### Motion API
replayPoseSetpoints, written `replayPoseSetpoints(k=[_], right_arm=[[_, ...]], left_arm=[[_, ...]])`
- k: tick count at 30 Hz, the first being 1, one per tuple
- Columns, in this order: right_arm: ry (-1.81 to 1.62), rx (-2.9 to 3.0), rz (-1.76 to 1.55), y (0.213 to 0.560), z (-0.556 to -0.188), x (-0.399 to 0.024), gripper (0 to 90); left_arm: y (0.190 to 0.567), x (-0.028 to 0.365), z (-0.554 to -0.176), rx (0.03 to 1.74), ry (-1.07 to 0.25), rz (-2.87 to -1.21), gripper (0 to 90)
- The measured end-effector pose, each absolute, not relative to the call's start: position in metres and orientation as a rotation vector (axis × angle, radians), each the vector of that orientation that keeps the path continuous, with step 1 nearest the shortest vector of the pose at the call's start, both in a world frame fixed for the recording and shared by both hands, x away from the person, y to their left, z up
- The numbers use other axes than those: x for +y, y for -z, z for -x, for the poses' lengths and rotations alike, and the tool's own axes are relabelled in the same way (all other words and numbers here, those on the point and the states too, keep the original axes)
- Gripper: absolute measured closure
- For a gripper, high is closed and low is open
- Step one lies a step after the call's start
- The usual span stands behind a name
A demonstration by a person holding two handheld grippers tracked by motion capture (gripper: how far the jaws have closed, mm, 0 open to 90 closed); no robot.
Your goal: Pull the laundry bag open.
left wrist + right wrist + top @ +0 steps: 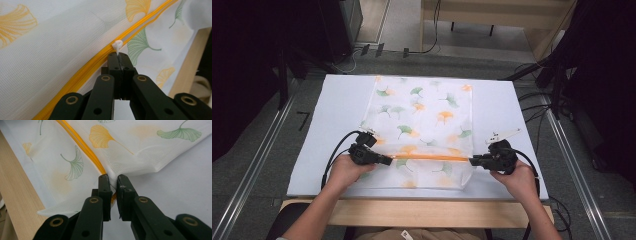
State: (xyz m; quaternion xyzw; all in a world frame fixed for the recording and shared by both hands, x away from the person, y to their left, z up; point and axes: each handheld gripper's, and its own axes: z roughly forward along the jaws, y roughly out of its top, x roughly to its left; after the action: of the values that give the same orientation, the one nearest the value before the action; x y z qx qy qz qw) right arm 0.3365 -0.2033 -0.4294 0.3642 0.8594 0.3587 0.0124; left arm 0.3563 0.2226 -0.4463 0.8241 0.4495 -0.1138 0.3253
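Lengthwise, the one mesh laundry bag runs away from the person on the white table, its single orange zipper lying crosswise near the close end — left to right between two grippers. Left gripper: jaws pressed together on the white zipper pull. Right gripper: jaws nearly together, pinching the bag's corner fabric at the zipper's other end. Two hands — left hand, right hand.
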Motion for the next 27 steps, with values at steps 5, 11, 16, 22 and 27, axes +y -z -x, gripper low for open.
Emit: replayPoseSetpoints(k=[5, 11, 16, 22, 27], right_arm=[[-1.104, 2.68, -1.128, 0.43, -0.336, -0.202, 84.7], [-1.105, 2.685, -1.133, 0.431, -0.337, -0.202, 84.7], [-1.113, 2.681, -1.124, 0.431, -0.337, -0.203, 84.7], [-1.112, 2.675, -1.139, 0.431, -0.337, -0.206, 84.7], [-1.101, 2.677, -1.137, 0.431, -0.338, -0.205, 84.7]], left_arm=[[0.445, 0.221, -0.354, 1.191, 0.269, -2.17, 90.0], [0.441, 0.222, -0.351, 1.199, 0.257, -2.146, 90.0], [0.437, 0.222, -0.347, 1.187, 0.169, -2.225, 90.0], [0.433, 0.237, -0.346, 1.226, 0.145, -2.223, 90.0], [0.433, 0.244, -0.344, 1.229, 0.2, -2.173, 90.0]])
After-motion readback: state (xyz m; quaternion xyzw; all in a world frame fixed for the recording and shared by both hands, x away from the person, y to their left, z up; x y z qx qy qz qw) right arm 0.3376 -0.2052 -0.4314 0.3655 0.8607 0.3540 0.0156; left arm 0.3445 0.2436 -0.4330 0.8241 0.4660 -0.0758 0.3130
